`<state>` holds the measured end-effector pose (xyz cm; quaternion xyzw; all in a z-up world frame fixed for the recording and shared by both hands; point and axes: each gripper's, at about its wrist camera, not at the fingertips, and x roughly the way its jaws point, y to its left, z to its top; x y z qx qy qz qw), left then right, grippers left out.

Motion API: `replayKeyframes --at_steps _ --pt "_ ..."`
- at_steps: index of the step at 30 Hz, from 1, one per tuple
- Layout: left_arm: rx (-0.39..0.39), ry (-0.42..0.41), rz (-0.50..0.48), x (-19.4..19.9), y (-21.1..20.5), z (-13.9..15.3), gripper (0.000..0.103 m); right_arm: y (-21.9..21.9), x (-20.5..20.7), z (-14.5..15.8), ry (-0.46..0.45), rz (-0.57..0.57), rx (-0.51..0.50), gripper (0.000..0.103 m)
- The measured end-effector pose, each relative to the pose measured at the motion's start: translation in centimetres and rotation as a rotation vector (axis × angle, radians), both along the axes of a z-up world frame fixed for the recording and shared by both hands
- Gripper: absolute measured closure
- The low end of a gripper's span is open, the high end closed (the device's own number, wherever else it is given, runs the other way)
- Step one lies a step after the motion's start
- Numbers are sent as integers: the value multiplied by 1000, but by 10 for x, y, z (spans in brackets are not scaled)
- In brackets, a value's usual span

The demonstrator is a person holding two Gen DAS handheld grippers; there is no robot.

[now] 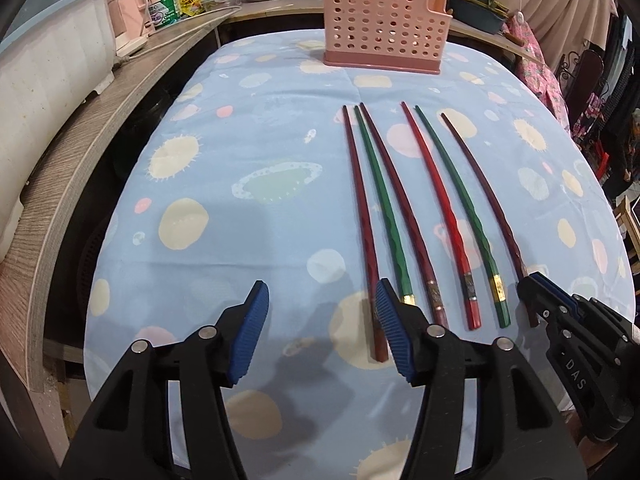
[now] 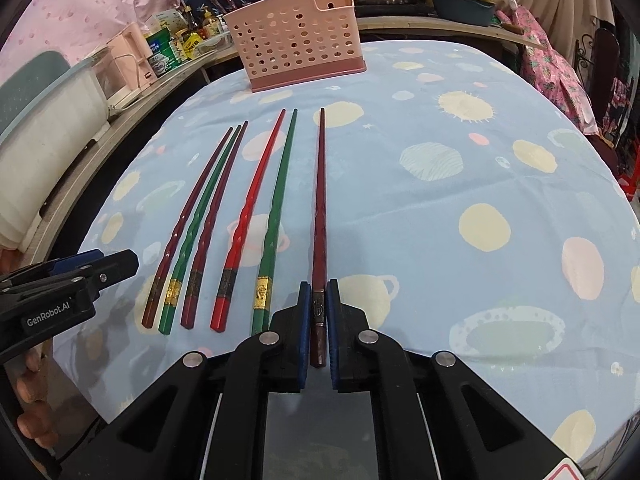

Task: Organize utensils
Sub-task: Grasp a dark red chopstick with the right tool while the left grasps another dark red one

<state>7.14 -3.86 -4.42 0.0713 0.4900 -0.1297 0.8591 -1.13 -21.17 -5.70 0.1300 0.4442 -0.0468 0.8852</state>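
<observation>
— Right wrist view first: what have you got there?

— My right gripper (image 2: pixel 319 312) is clenched on the thick end of a dark maroon chopstick (image 2: pixel 320 208). Its blue pads (image 2: pixel 303 320) press it from both sides, and the thin tip points toward the pink rack (image 2: pixel 294 36) at the far side of the table (image 2: pixel 460 200).

— And the others?

— Five more lie flat on the blue spotted cloth to its left, thick ends toward me: a maroon one (image 2: pixel 188 216), green (image 2: pixel 202 212) and maroon (image 2: pixel 218 208) close together, then a red one (image 2: pixel 250 208) and a green one (image 2: pixel 276 208). They have twisted shafts and a decorated band near the thick end, gold on the green ones.

— Your left tool?

— My left gripper (image 1: pixel 320 328) is released, jaws wide apart, holding nothing. Its right pad (image 1: pixel 394 332) sits just over the thick end of the leftmost chopstick (image 1: pixel 360 216); whether it touches, I cannot tell.
</observation>
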Motion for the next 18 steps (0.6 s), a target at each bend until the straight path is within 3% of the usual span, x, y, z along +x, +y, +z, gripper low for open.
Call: replayKeyframes --at_steps 18 --pt "-8 75 -15 -8 -4 -23 50 1 -9 0 -1 -5 3 97"
